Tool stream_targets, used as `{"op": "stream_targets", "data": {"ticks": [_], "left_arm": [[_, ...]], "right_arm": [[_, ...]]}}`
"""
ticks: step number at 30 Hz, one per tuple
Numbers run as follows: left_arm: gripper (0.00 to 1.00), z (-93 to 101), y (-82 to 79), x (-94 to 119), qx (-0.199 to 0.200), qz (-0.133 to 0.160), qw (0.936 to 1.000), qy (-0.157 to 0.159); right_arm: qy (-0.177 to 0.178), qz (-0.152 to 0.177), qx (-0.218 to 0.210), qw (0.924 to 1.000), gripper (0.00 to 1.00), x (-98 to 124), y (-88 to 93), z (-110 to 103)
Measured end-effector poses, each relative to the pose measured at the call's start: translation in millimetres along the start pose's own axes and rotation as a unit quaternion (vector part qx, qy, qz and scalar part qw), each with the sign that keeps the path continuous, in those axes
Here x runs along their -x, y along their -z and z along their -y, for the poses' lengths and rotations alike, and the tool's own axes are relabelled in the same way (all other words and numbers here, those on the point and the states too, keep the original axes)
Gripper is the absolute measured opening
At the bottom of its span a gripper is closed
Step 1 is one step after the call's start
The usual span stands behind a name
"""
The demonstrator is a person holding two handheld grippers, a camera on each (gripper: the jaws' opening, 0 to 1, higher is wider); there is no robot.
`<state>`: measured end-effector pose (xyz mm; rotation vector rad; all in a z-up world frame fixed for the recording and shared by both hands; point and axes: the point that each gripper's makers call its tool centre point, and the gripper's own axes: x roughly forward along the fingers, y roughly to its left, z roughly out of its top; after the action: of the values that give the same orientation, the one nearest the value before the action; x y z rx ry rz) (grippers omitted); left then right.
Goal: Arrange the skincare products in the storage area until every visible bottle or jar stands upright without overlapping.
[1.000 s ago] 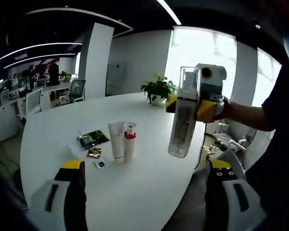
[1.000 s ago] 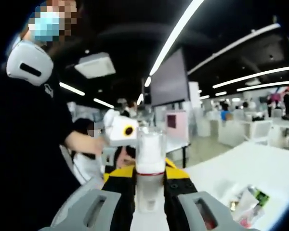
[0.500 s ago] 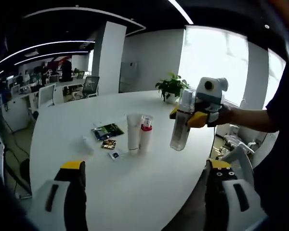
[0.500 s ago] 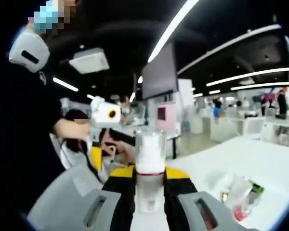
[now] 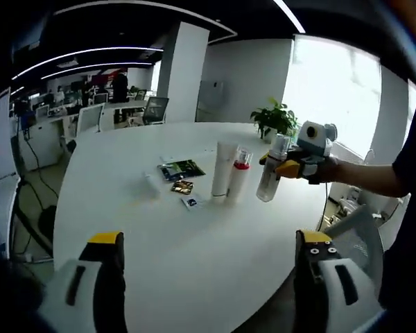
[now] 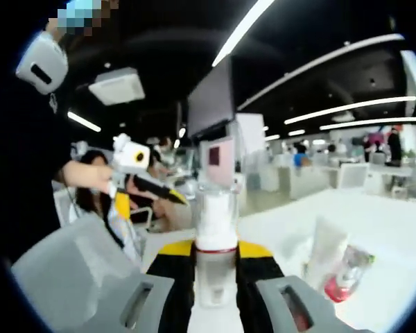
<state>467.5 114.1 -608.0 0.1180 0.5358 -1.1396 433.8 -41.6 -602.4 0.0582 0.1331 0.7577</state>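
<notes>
I can read no text anywhere. In my left gripper view, the green packet [image 5: 181, 168] above centre carries print too small to make out, as do the small sachets [image 5: 182, 187] beside it. The white tube [image 5: 223, 170] and the red-collared bottle [image 5: 238, 175] show no legible label. In my right gripper view, the clear bottle [image 6: 215, 243] at lower centre is blurred, and the pink screen [image 6: 217, 156] above it shows only a dark patch.

Grey left claw [image 5: 206, 244] with black, yellow-tipped jaws, matching right claw [image 6: 215, 258], person's dark short sleeve [image 5: 410, 149]
</notes>
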Motion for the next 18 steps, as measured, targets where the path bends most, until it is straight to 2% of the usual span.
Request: {"op": "stream_targets", "data": {"ticks": [4, 8, 14, 18], "left_arm": [[0.99, -8.6, 8.2, -0.2, -0.002, -0.011, 0.9999, -0.008], [0.99, -16.3, 23.2, -3.6, -0.018, -0.030, 0.9994, -0.009], [0.99, -25.8, 39.1, -15.8, 0.002, -0.033, 0.9994, -0.007], [0.99, -41.2, 52.7, -15.5, 0.012, -0.034, 0.9989, -0.029]], "right_arm": [[0.001, -0.010, -0.001, 0.9999, 0.14, -3.2, 16.4, 10.7], [0.004, -0.010, 0.004, 0.9999, 0.14, -6.1, 26.9, 21.4], [0.043, -0.015, 0.023, 0.9987, 0.14, -14.6, 44.3, 48.6], [0.040, -0.015, 0.030, 0.9986, 0.14, -14.1, 58.9, 54.6]]}}
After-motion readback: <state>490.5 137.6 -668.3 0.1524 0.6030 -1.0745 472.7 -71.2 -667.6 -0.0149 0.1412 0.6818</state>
